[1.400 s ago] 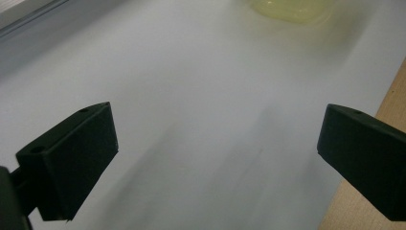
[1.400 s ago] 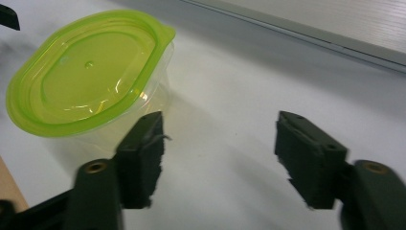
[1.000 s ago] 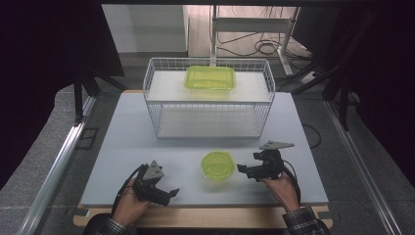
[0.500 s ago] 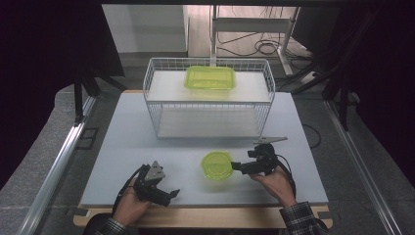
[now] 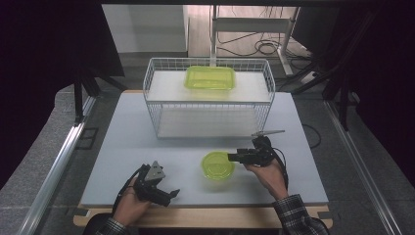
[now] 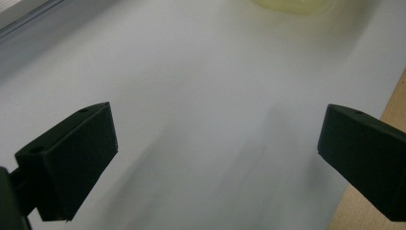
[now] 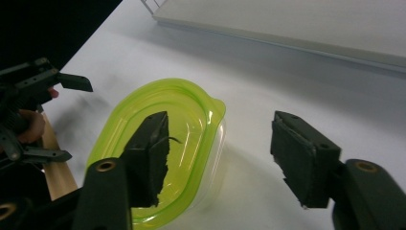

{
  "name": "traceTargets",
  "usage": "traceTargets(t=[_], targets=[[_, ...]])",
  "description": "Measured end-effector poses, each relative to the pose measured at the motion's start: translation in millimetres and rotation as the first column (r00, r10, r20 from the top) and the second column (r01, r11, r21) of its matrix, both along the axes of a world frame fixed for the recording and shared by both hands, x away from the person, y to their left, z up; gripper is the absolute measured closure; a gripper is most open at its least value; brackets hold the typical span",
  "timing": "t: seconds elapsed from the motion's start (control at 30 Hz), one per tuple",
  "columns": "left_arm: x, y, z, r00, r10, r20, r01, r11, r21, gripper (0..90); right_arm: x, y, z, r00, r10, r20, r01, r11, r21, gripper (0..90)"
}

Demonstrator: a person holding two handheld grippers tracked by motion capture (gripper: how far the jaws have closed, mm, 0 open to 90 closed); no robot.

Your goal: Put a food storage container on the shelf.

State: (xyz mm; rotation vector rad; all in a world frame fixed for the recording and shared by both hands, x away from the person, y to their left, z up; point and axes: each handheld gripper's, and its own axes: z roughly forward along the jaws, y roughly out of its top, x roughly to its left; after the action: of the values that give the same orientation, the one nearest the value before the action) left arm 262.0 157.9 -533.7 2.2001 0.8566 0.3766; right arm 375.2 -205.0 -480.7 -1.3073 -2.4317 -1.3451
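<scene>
A round lime-green plastic container (image 5: 215, 166) stands open on the white mat, near the front. My right gripper (image 5: 234, 157) is open at its right rim. In the right gripper view the gripper (image 7: 220, 158) straddles the rim of the container (image 7: 191, 110): one jaw hangs over the inside, the other stands outside the wall, neither clearly touching. My left gripper (image 5: 171, 196) is open and low over the mat at the front left, apart from the container. Its jaws stand wide apart around (image 6: 215, 158) over bare mat, with the container's edge (image 6: 292, 4) far ahead.
A white wire basket (image 5: 147, 93) stands at the back of the mat, with a rectangular green container (image 5: 209, 77) on its upper shelf. The basket's base (image 7: 287, 24) lies just ahead of the right gripper. The table's wooden front edge (image 6: 383, 110) runs close by the left gripper.
The right gripper has moved left and down to the round container, so that its jaws now straddle the rim. The left gripper has hardly moved.
</scene>
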Motion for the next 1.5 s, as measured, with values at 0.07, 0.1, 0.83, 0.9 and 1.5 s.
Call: traceTargets(t=[0.07,0.1,0.83,0.9,1.5], targets=[[0.0,-0.1,-0.1,1.0,0.0,-0.001,0.0,1.0,0.002,0.0,1.9,-0.7,-0.9,0.9998,-0.002,-0.021,0.002,1.0,0.008,45.6],[-0.1,-0.3,-0.1,1.0,-0.001,0.0,0.001,1.0,0.004,0.0,2.7,-0.7,-1.5,0.9995,0.0,-0.033,0.0,1.0,0.015,47.3],[-0.8,-2.3,-1.0,0.9999,-0.011,0.004,0.011,0.9996,0.027,0.0,11.5,4.2,-10.9,0.9693,0.048,-0.241,-0.031,0.997,0.075,80.2],[-0.9,-2.3,-1.0,0.9999,-0.011,0.004,0.01,0.9996,0.028,0.0,11.5,3.6,-11.2,0.9621,0.059,-0.266,-0.03,0.993,0.114,80.9],[-1.1,-1.8,-0.5,0.9999,-0.007,0.008,0.007,0.9997,0.024,0.0,13.1,-6.8,1.7,0.9698,0.038,-0.241,0.011,0.98,0.2,81.7]])
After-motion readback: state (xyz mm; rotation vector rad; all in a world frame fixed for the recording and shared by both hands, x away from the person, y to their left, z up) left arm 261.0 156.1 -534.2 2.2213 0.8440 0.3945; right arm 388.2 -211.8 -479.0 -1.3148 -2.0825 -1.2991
